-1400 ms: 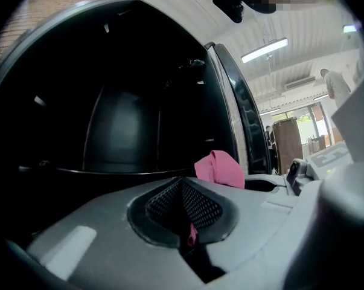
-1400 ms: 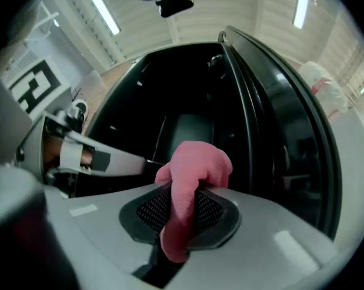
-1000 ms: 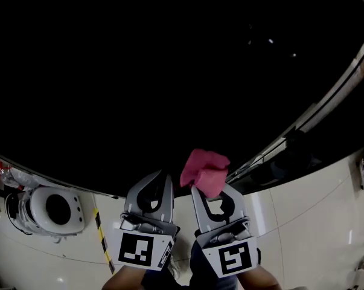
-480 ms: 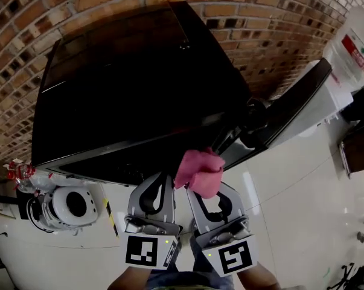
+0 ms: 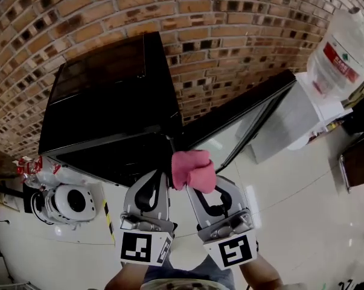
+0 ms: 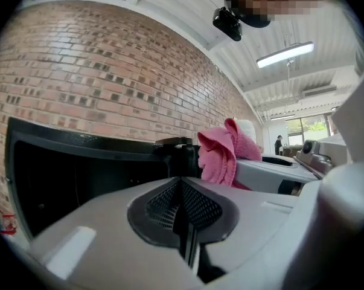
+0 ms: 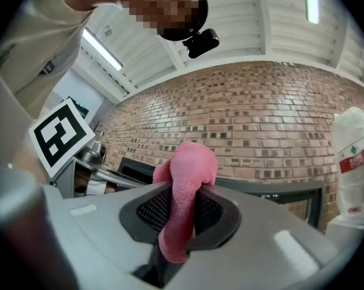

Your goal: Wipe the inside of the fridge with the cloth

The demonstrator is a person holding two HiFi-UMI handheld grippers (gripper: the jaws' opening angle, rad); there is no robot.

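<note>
Head view: the dark interior that filled the frame a second ago has receded. The black fridge (image 5: 103, 101) now sits upper left with its door (image 5: 242, 116) open, and the pink cloth (image 5: 192, 169) is at centre, outside it, so the wiping pass looks finished.

Left gripper view: the left gripper (image 6: 183, 189) has its jaws pressed together on nothing.

Right gripper view: the right gripper (image 7: 182, 222) clamps the pink cloth.

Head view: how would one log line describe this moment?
fridge: door open | right gripper: shut on pink cloth | left gripper: shut, empty | wiping: not begun

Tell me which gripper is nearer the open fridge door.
Right. The right gripper, shut on the pink cloth, is just below the fridge door; the left gripper, shut and empty, sits further left.
</note>
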